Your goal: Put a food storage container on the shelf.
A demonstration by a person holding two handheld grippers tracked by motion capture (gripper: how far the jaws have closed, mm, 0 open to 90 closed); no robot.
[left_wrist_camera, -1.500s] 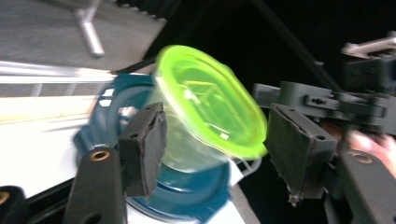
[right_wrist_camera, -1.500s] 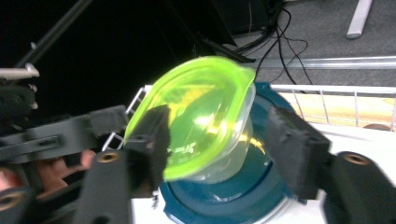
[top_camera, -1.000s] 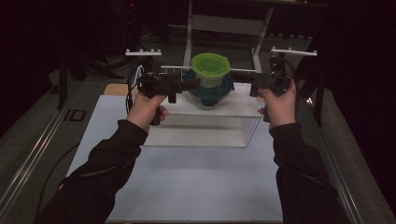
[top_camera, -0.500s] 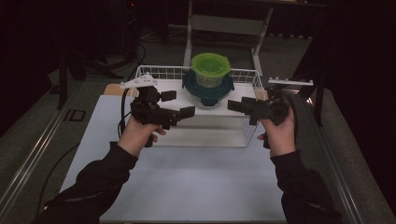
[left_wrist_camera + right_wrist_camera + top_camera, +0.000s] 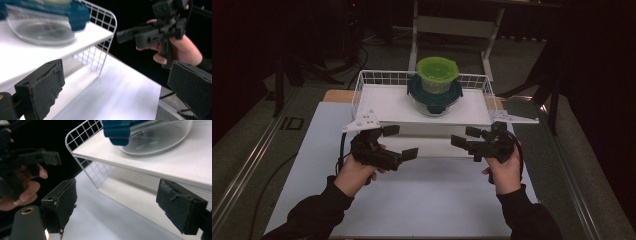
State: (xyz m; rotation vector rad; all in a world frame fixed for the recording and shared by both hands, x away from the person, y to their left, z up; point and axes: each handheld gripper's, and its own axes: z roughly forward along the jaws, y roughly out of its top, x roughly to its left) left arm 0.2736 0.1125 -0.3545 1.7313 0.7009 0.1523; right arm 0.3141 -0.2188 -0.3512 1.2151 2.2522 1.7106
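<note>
A clear glass bowl (image 5: pixel 432 103) with a dark teal lid (image 5: pixel 433 93) stands on the white shelf board (image 5: pixel 382 107) of a wire rack. A green lidded tub (image 5: pixel 437 72) sits on top of the bowl. My left gripper (image 5: pixel 402 141) is open in front of the rack, at its left, holding nothing. My right gripper (image 5: pixel 464 136) is open at the rack's front right, also holding nothing. In the left gripper view the wide-apart jaws of the left gripper (image 5: pixel 115 92) frame the rack's corner, the bowl (image 5: pixel 40 30) and the right gripper (image 5: pixel 155 30). The right gripper (image 5: pixel 122 205) faces the bowl (image 5: pixel 155 137).
The white wire rack (image 5: pixel 377 76) stands at the far end of a white mat (image 5: pixel 422 195). A table leg frame (image 5: pixel 452 22) rises behind it. Metal rails (image 5: pixel 242 170) run along both table sides. Dark surroundings lie beyond.
Both grippers have drawn back from the bowl's sides toward the person and dropped lower, now in front of the rack. The bowl and tub stayed in place.
</note>
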